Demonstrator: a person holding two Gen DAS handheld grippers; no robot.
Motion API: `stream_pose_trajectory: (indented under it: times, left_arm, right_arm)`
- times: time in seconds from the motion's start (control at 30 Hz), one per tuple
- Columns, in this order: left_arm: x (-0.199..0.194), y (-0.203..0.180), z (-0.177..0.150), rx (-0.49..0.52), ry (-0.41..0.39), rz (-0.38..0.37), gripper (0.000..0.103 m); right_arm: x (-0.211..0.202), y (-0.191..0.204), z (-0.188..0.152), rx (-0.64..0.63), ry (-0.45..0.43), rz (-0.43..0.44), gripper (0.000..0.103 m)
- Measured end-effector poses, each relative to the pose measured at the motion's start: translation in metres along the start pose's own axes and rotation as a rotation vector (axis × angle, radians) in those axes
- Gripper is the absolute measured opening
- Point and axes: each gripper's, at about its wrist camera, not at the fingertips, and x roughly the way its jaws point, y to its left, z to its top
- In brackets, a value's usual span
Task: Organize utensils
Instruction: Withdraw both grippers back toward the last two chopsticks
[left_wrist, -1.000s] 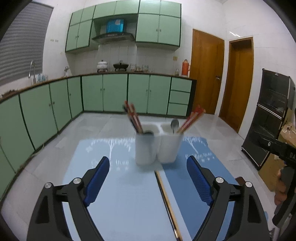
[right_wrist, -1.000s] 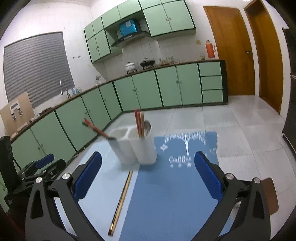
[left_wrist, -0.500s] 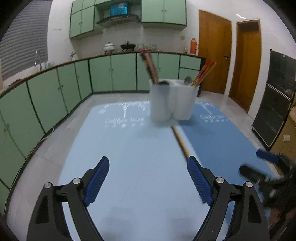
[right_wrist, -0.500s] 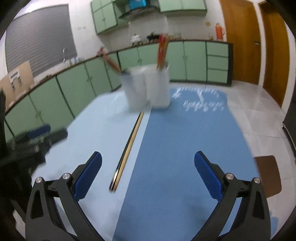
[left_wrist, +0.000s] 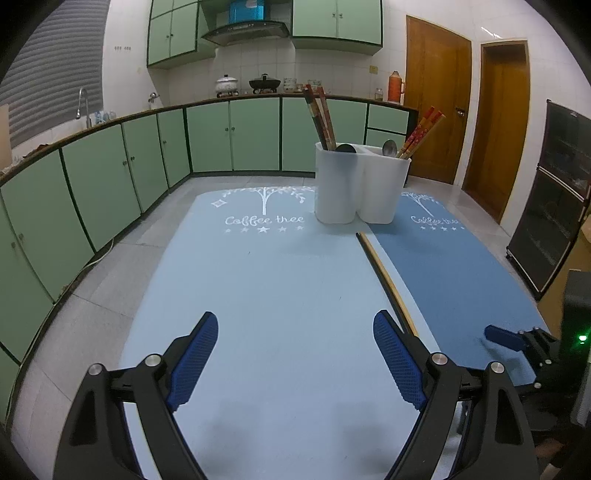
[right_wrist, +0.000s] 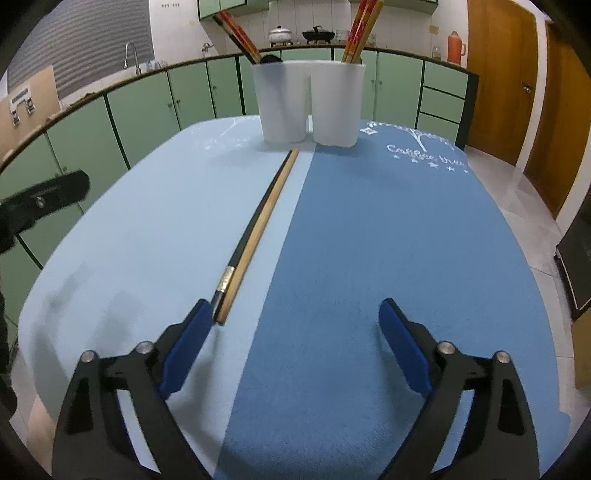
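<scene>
**Figure: Right gripper lined up short of the loose chopsticks**

Two chopsticks (right_wrist: 255, 236), one dark and one pale wood, lie side by side on the table (right_wrist: 369, 258) along the seam between the light-blue mat (left_wrist: 258, 295) and the dark-blue mat (right_wrist: 388, 240). Their long axis runs away from the camera toward the white two-compartment holder (right_wrist: 310, 103), which already carries red chopsticks (right_wrist: 360, 31) in each cup. The near ends lie just beside the tip of the right gripper's (right_wrist: 295, 317) left finger, outside the gap and not between the pads. That gripper's jaws have just been closing slightly yet remain wide apart, with nothing between them. The left gripper (left_wrist: 295, 332) is likewise spread and empty above the light-blue mat, the chopsticks passing just beyond its right finger. The right hand appears nearer; the coming grasp likely needs a small shift leftward to straddle the pair across its axis.
</scene>
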Motion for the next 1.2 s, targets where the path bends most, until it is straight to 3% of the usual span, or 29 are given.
stream_pose_trajectory:
  times: [0.27, 0.7, 0.87, 1.07, 1.2]
  left_arm:
    - [0.001, 0.003, -0.002, -0.016, 0.003, -0.01, 0.085]
    - [0.001, 0.006, -0.005, -0.037, 0.008, -0.016, 0.085]
    - [0.002, 0.006, -0.006, -0.034, 0.011, -0.018, 0.085]
    - [0.002, 0.008, -0.007, -0.035, 0.016, -0.02, 0.085]
    - [0.003, 0.007, -0.008, -0.037, 0.022, -0.023, 0.085]
  right_arm:
    - [0.006, 0.003, 0.0, -0.016, 0.021, -0.033, 0.084]
    - [0.004, 0.018, 0.002, -0.046, 0.025, 0.017, 0.084]
    - [0.007, 0.02, 0.002, -0.064, 0.029, -0.015, 0.084]
    - [0.002, -0.001, 0.003, -0.011, 0.019, -0.112, 0.083]
    - [-0.005, -0.008, 0.002, 0.048, 0.001, -0.039, 0.082]
